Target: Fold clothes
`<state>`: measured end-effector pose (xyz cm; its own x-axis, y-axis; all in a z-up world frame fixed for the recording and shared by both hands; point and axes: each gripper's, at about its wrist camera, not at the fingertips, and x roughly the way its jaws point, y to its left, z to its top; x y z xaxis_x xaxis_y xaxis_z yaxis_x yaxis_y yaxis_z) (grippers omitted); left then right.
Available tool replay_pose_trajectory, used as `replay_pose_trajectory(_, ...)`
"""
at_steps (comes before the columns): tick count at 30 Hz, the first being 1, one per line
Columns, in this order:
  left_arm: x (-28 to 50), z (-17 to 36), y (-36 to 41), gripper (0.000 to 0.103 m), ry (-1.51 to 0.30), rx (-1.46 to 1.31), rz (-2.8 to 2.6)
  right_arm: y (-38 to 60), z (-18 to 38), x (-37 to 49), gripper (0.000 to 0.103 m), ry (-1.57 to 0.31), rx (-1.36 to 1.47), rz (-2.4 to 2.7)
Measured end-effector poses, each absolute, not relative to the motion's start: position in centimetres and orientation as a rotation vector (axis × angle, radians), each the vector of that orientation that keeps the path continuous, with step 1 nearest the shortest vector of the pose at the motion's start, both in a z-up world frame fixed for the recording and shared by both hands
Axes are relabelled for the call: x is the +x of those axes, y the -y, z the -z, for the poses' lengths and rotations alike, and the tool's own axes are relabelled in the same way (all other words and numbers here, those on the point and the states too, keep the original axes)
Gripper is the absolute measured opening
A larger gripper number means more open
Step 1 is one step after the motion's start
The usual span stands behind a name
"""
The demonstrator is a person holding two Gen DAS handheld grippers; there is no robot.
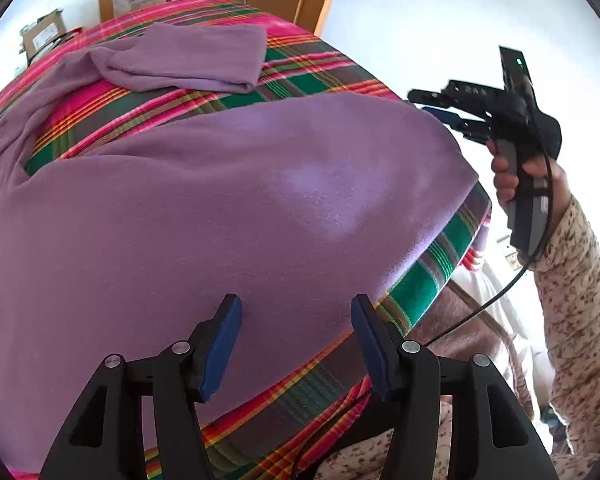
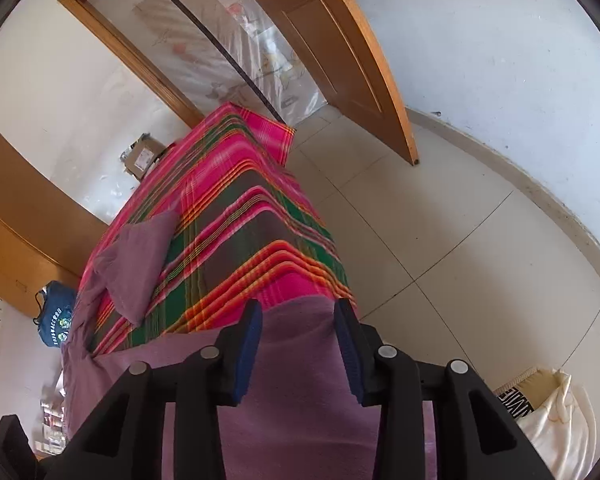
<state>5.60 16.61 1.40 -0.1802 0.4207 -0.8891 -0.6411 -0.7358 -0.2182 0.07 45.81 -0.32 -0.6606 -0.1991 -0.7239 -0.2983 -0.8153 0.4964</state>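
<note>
A purple long-sleeved garment (image 1: 220,208) lies spread on a bed covered with a pink, green and orange plaid sheet (image 1: 300,76). One sleeve (image 1: 188,60) lies folded toward the far end. My left gripper (image 1: 296,312) is open and empty just above the garment's near edge. My right gripper (image 1: 432,106) is open and empty, held in the air past the garment's right edge. In the right wrist view the right gripper (image 2: 298,316) hovers over the garment's corner (image 2: 300,380), with the sleeve (image 2: 140,256) at the left.
A wooden door (image 2: 340,60) stands open beyond the bed's far end, beside a tiled floor (image 2: 460,240). A cardboard box (image 2: 142,156) sits by the wall. A blue bag (image 2: 56,320) hangs at left. A white cloth bundle (image 2: 556,420) lies on the floor at right.
</note>
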Motion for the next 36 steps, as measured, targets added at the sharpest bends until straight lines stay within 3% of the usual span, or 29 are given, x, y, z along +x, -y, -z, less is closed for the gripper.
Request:
replay_pose_trajectory(2,5.5,-1.4,-16.7,0.059,-0.268,-1.389,-1.973,-45.5,0.4,-0.1,0.021,-0.887,-1.281,-2.636)
replay_pose_trajectory(8,5.3,-1.3,-16.8,0.059,-0.256,-1.393,-1.975,-44.5,-0.6,0.3,0.008,-0.738,-1.231,-2.632)
replay_pose_trajectory(23,3.2,-2.6,-14.1,0.059,-0.182,-1.388,-2.051,-42.4,-2.7,-2.3,0.012,-0.510,-1.220,-2.554)
replay_pose_trajectory(31,-1.8,-8.7,-5.0,0.059,-0.119,-1.362,-2.313,-39.2,-10.9,-3.7,0.013,-0.422,-1.113,-2.728)
replay_pose_trajectory(36,-5.0,-14.4,2.0,0.059,-0.119,-1.342,-2.505,-36.0,-18.3,-5.0,0.024,-0.314,-1.015,-2.882)
